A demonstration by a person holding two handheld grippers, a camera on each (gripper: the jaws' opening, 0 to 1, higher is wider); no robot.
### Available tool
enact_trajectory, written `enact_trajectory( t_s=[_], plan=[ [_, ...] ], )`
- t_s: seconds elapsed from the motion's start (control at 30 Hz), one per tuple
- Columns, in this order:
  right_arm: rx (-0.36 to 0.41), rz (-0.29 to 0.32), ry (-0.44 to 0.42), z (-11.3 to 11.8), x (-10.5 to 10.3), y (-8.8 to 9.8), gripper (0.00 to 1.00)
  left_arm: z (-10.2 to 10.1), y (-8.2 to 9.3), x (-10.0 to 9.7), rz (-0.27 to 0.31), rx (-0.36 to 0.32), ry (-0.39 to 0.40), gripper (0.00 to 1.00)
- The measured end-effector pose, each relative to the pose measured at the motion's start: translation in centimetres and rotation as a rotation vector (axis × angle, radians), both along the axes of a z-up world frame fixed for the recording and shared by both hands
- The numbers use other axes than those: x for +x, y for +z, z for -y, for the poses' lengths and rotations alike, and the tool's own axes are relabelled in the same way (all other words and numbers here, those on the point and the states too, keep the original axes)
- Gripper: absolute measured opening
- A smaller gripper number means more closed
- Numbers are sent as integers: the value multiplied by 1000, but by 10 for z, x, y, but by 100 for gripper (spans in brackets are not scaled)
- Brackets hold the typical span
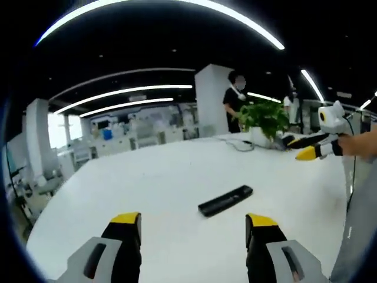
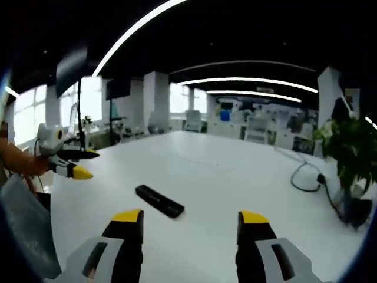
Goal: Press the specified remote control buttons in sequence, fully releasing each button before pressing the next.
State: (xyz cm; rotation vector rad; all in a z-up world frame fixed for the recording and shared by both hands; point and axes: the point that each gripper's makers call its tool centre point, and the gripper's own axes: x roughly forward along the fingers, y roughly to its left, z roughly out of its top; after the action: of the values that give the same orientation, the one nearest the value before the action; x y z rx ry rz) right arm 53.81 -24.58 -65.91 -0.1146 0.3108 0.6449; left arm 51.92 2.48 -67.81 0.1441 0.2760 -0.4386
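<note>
Left gripper view, nearest first: left gripper low at the near edge, jaws spread wide with nothing between, hovering over the white surface. Just beyond, slightly toward the right jaw: the black remote control, lying flat and slanted, apart from both jaws. Farther off to the right, the other gripper held up above the surface, pointing inward; jaws there too small to judge. Beyond, a potted plant and a cable near the far edge, a person standing behind. Right gripper view: right gripper likewise spread and empty, remote lying ahead toward its left jaw. Best approach, as a judgement: steady the remote with one gripper, bring one jaw tip straight down on the named button, lift fully clear before the next press, avoid sliding the remote or covering it.
</note>
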Motion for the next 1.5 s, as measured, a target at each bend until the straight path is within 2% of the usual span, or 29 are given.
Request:
enact_trajectory(
  t_s=[0.27,0.43,0.53,0.7,0.97,1.2,1.3,1.5],
  plan=[
    [18,41,-5,1,-25,20,61,-10,26,-22,26,-55,51,74],
    [31,34,-27,7,-43,20,61,-17,37,-35,27,-72,88,74],
    [16,39,-44,12,-51,21,60,-15,44,-44,34,-82,105,74],
    [62,47,-66,13,-61,36,58,-15,54,-53,40,-93,111,74],
    [70,105,-50,4,-75,55,57,-16,72,-73,58,-137,150,74],
    [78,133,-58,1,-83,62,58,-6,71,-90,67,-165,159,74],
    [79,134,-75,3,-84,61,57,1,64,-94,66,-140,152,73],
    [108,125,-107,9,-85,56,53,11,54,-100,54,-160,149,72]
  ],
)
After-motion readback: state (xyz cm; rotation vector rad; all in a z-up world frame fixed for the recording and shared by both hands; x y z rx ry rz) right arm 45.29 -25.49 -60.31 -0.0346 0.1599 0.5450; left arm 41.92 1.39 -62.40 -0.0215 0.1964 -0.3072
